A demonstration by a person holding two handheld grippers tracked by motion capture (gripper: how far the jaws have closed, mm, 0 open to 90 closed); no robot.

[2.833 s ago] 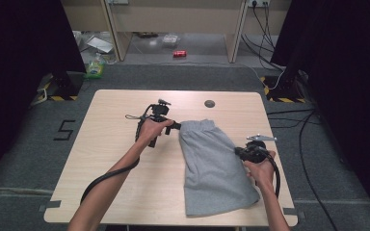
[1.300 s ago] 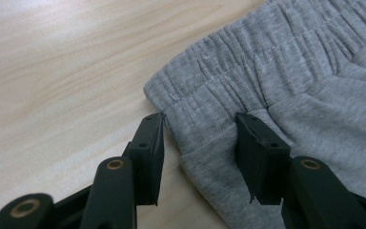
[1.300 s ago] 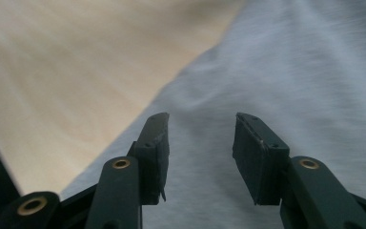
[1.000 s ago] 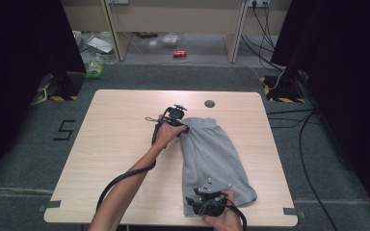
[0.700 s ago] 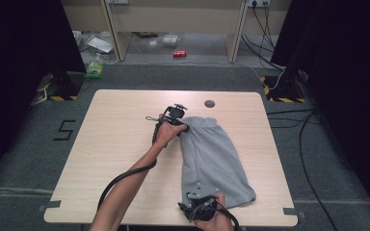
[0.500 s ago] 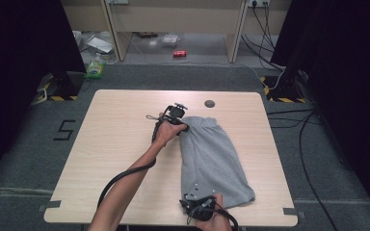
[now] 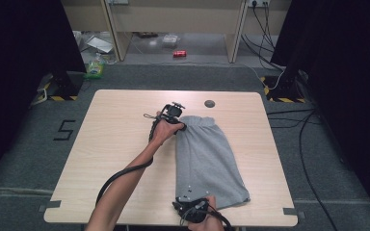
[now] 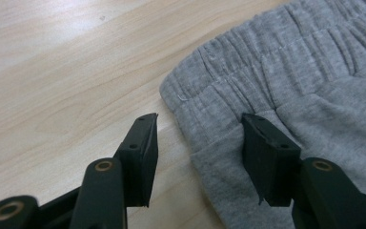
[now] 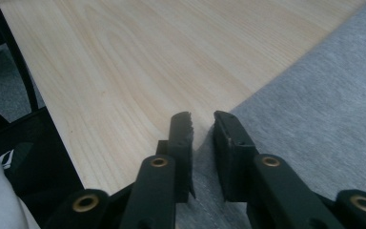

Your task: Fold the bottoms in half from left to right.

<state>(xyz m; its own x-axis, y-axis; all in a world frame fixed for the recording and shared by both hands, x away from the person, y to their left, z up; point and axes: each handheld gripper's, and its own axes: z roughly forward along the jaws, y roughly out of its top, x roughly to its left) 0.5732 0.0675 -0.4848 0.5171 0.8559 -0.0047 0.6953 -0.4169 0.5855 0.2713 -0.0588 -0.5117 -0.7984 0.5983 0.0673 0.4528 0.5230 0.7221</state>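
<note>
Grey jersey shorts are laid folded lengthwise on the wooden table, right of centre. At the near hem corner, the right gripper has just been closing; a narrow gap is left, and whether cloth is pinched cannot be told. Farther off, the left gripper is held open astride the waistband corner, pads apart from it. Judged so, both corners are lined up but not yet lifted. The hem's underside is hidden.

Bare table left of the grey shorts offers unobstructed passage.
</note>
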